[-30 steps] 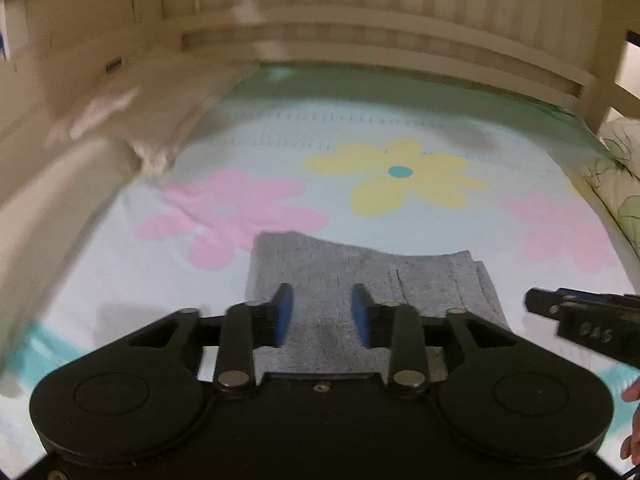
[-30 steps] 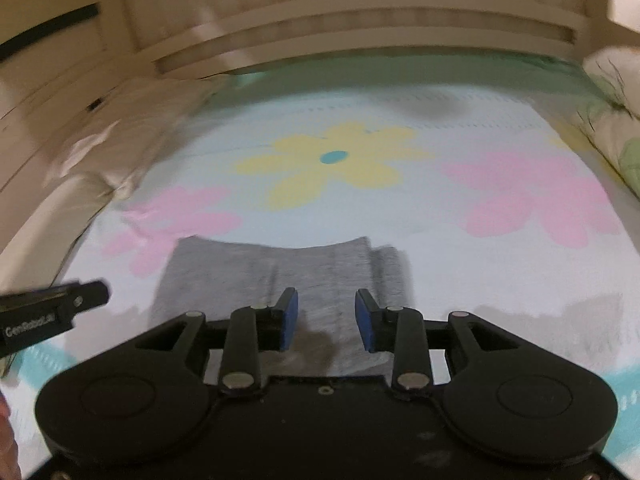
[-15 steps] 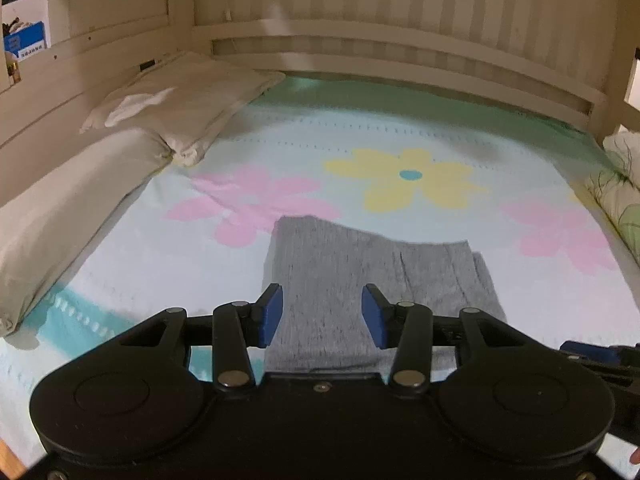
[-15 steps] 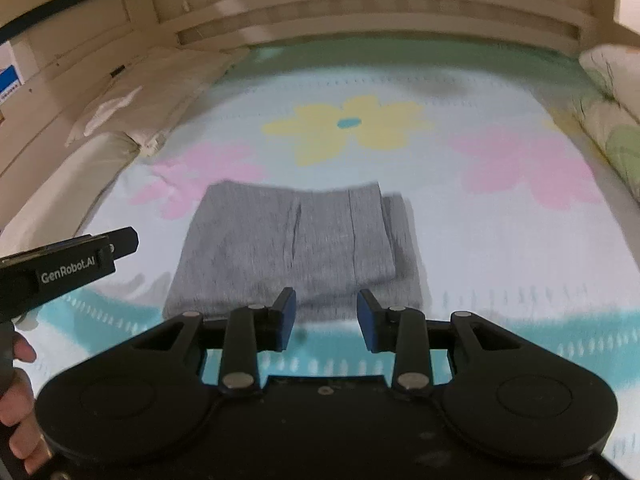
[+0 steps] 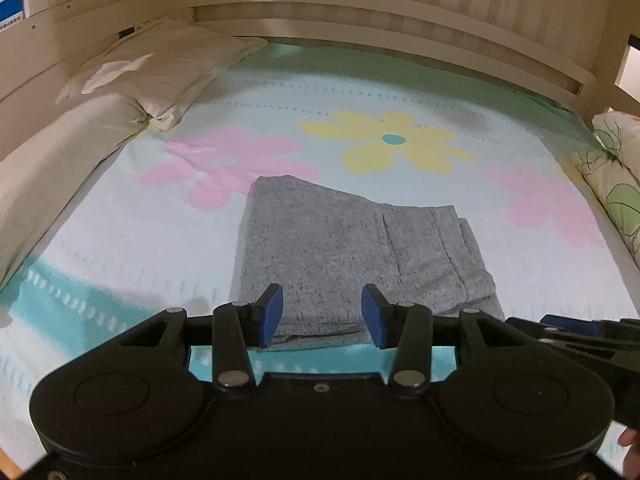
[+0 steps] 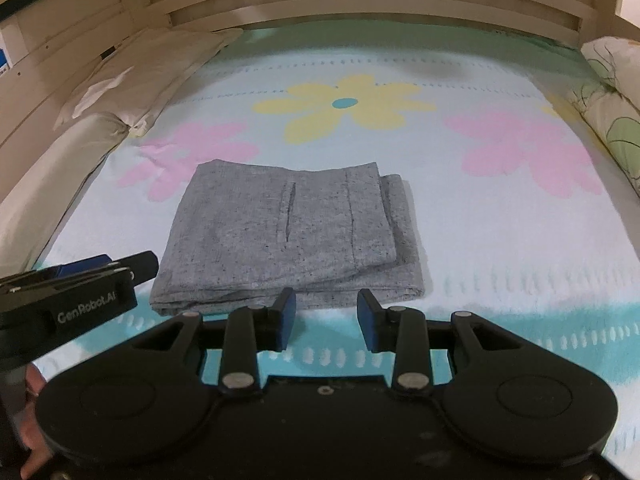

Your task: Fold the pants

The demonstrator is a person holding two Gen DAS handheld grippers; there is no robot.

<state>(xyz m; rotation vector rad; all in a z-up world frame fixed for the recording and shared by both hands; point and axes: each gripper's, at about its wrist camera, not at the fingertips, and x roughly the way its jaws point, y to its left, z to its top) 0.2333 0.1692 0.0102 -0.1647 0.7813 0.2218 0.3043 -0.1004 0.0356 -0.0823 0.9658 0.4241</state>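
The grey pants [image 5: 352, 252] lie folded into a flat rectangle on the flowered bed sheet [image 5: 392, 140]. They also show in the right wrist view [image 6: 288, 236], with a pocket slit on top. My left gripper [image 5: 322, 316] is open and empty, held just short of the bundle's near edge. My right gripper [image 6: 326, 318] is open and empty, a little back from the near edge. The left gripper also shows at the left edge of the right wrist view [image 6: 132, 270].
White pillows [image 5: 160, 68] line the left side of the bed. A floral pillow [image 6: 612, 92] lies at the right edge. A wooden slatted rail [image 5: 360, 20] closes the far side.
Both grippers have pulled back toward the near edge of the bed. The pants now lie ahead of the fingertips instead of under them. The pants have not moved.
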